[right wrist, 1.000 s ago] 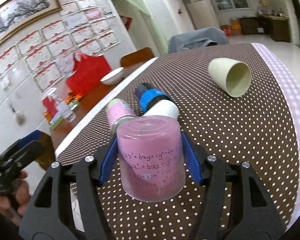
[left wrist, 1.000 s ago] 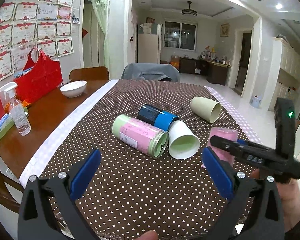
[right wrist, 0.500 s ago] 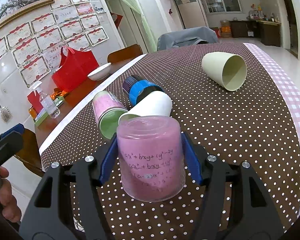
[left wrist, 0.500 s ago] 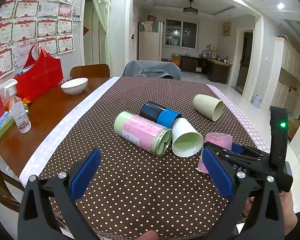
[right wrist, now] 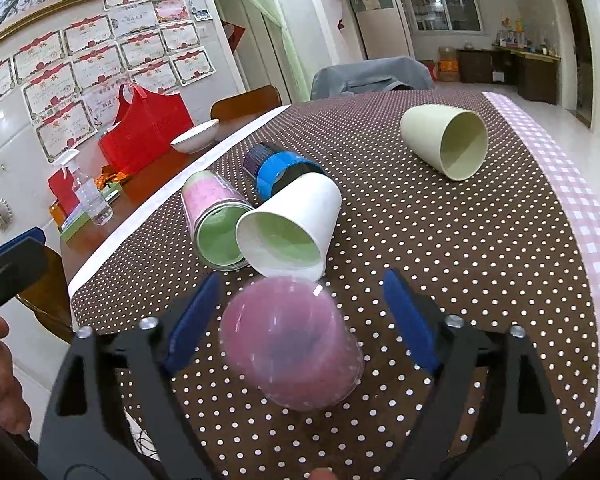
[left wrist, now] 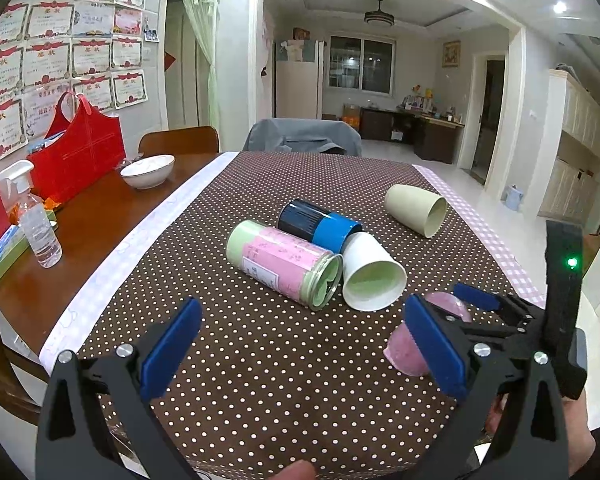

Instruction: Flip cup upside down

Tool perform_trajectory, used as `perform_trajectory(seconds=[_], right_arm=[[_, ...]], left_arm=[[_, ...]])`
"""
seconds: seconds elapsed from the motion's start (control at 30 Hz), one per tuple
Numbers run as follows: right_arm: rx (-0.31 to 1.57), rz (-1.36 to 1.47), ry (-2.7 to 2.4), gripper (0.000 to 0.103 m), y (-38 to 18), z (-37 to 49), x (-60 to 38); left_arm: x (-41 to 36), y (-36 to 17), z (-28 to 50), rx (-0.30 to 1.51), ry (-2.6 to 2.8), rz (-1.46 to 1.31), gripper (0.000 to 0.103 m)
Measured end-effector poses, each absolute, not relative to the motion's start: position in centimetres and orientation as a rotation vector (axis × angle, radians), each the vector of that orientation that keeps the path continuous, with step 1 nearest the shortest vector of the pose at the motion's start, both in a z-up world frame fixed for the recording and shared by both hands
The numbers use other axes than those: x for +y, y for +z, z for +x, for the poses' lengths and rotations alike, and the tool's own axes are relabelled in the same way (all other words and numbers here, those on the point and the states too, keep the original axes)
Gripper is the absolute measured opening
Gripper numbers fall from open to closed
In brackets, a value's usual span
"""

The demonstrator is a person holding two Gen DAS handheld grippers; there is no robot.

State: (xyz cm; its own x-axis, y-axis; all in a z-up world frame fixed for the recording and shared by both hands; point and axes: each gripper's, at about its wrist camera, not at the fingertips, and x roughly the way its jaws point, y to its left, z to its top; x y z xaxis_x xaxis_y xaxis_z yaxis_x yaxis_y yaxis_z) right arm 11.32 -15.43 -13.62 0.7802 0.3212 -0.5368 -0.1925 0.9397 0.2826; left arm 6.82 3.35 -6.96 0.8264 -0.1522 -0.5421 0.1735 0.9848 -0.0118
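A translucent pink cup (right wrist: 290, 340) stands upside down on the dotted tablecloth, base up, between the spread fingers of my right gripper (right wrist: 300, 312), which is open and not touching it. In the left wrist view the pink cup (left wrist: 408, 352) shows at lower right, partly hidden behind a blue pad. My left gripper (left wrist: 300, 344) is open and empty above the near part of the table.
A white cup (right wrist: 288, 228), a pink-labelled can (right wrist: 216, 220), a blue-banded can (right wrist: 276, 170) and a cream cup (right wrist: 446, 140) lie on their sides beyond. A bowl (left wrist: 147, 170), red bag (left wrist: 76, 152) and spray bottle (left wrist: 36, 220) stand at left.
My right gripper has opened and let go of the pink cup, which now stands inverted on the cloth. The left gripper has hardly moved.
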Motion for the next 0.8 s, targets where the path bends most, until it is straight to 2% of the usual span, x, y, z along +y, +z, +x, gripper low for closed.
perform_trajectory(seconds=[0.07, 0.4, 0.8], right_arm=[[0.615, 0.213, 0.265, 0.097, -13.4, 11.2, -15.6], [0.579, 0.237, 0.232, 0.097, -11.9, 10.3, -17.0], [0.489, 0.285, 0.223, 0.097, -7.4, 7.8, -19.1]], left_arm=[[3.3, -6.9, 6.8, 0.570, -0.172, 0.039, 0.099], [2.8, -6.1, 6.1, 0.550, -0.173, 0.048, 0.099], [2.1, -4.7, 5.2, 0.523, -0.162, 0.061, 0.099]])
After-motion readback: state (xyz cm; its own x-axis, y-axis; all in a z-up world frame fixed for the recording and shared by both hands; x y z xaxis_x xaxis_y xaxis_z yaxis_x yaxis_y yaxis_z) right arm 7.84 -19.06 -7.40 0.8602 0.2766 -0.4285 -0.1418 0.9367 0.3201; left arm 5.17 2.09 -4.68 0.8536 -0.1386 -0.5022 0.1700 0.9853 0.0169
